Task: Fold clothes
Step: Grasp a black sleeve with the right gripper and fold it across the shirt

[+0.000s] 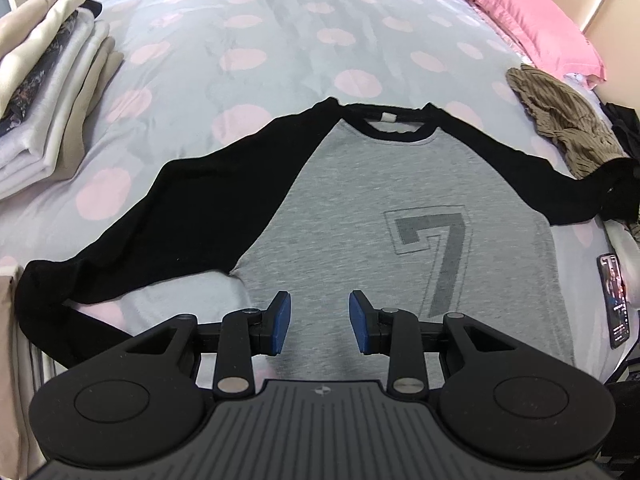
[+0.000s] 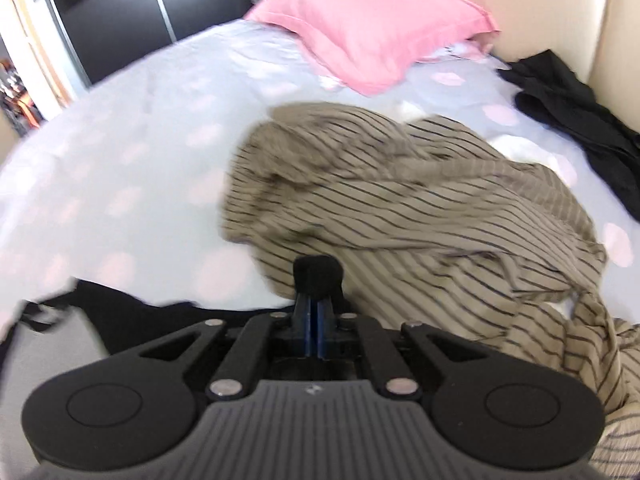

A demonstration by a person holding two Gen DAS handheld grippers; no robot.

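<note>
The raglan shirt [image 1: 360, 200] is spread flat on the bed [image 1: 260, 32], its grey body just ahead of the left gripper [image 1: 318, 322], whose fingers are held wide. The right gripper [image 2: 314, 300] is pinched on black cloth, apparently its right sleeve cuff [image 2: 318, 272]. Light, limp knit is judged best gripped at hem or cuff

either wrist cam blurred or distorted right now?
Left wrist view: sharp, the grey shirt and its 7 read cleanly; strong fisheye bowing and dark corners. Right wrist view: motion-smeared, the striped garment and the bedspread dots are soft, while the right gripper itself stays crisp.
</note>
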